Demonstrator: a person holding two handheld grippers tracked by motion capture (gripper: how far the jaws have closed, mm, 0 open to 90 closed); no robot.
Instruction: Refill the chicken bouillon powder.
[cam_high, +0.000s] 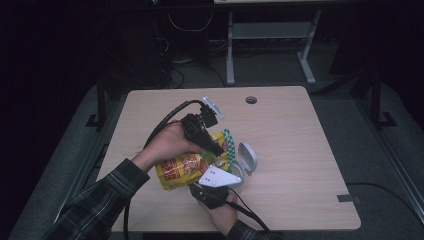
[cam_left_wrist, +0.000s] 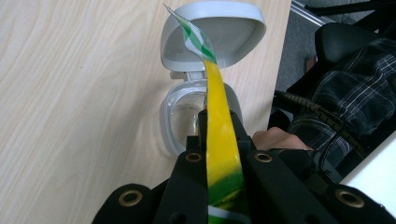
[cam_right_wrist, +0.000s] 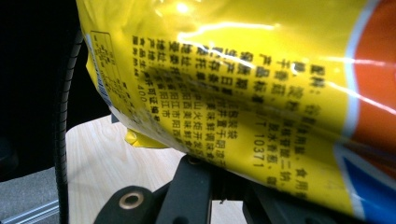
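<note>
From the high view, a yellow snack bag (cam_high: 186, 167) is held above the near middle of the wooden table (cam_high: 300, 150), between the 2 grippers. The left gripper (cam_high: 216, 149) comes from the upper left and bites the top edge of the bag, where the print turns green and white. The right gripper (cam_high: 212, 192) is just under the bag, on the side near the person, with its grey plate on top. Beside the bag, to the right, stands a small grey container (cam_high: 245, 162) with its hinged lid open and upright.

The left gripper view gives what the high view cannot: the 2 black jaws are pressed together on the thin sealed edge of the bag (cam_left_wrist: 219, 135), which goes up between them as a narrow yellow strip with a green and white tip. Behind it the container (cam_left_wrist: 187, 116) shows its clear inside and the open lid above it, and at the right a plaid sleeve is seen.

In the right gripper view the back of the bag (cam_right_wrist: 243, 93), with black small print and a number, covers the jaws, which are closed on its lower edge.
</note>
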